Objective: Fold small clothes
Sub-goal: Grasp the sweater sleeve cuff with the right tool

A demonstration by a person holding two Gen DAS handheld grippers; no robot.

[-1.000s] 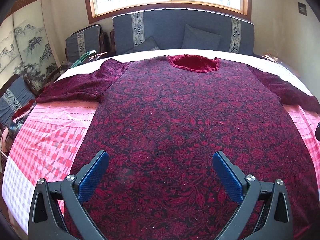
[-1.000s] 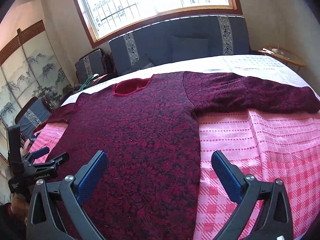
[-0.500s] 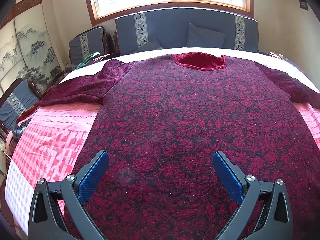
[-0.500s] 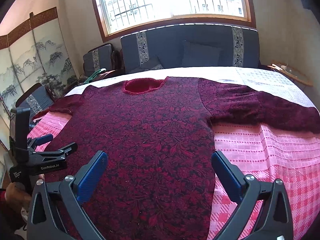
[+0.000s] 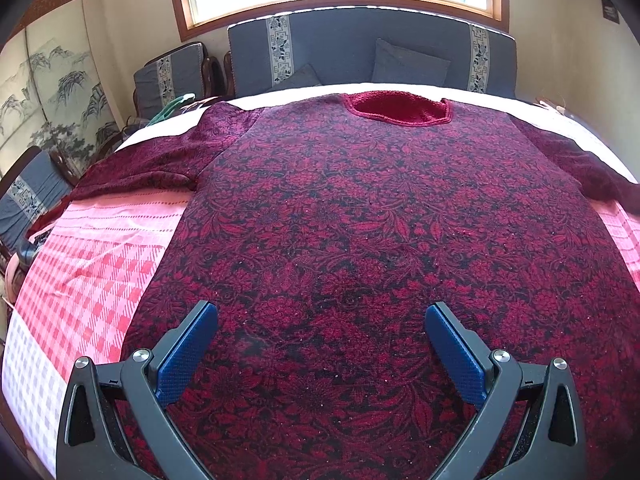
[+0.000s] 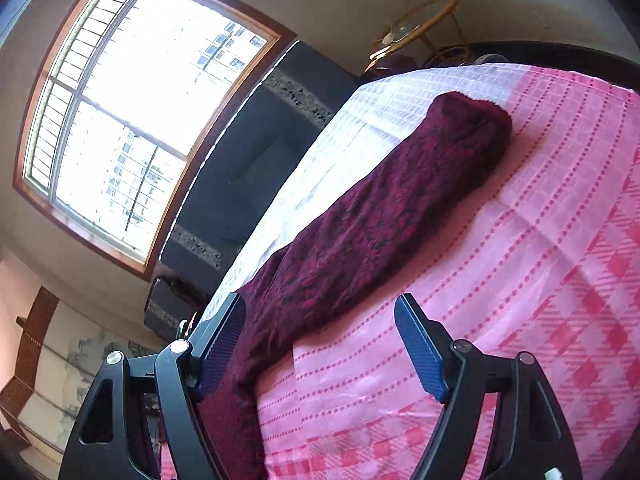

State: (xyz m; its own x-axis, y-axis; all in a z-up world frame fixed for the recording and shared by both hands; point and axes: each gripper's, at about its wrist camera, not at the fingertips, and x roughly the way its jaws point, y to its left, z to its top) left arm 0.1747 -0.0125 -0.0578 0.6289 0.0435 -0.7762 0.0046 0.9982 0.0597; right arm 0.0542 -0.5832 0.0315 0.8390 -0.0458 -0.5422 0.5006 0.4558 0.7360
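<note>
Sweater [image 5: 360, 216]: dark red knit, black floral pattern, plain red neck lining; spread flat on the bed [image 5: 92, 264], whose cover is a pink-and-white check weave. Left claw [image 5: 320, 340]: spread wide, holding nothing, above the lower body of the sweater; the hem runs below its fingers. Right claw [image 6: 320, 332]: tilted, spread wide, empty, straddling the sleeve [image 6: 400, 216] edge; the cuff lies ahead, bare bedcover to its right.

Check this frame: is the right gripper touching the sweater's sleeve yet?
Cannot tell. In the right wrist view the right gripper is open around the sleeve, and its left finger overlaps the fabric's edge, but neither contact nor a gap shows plainly.
</note>
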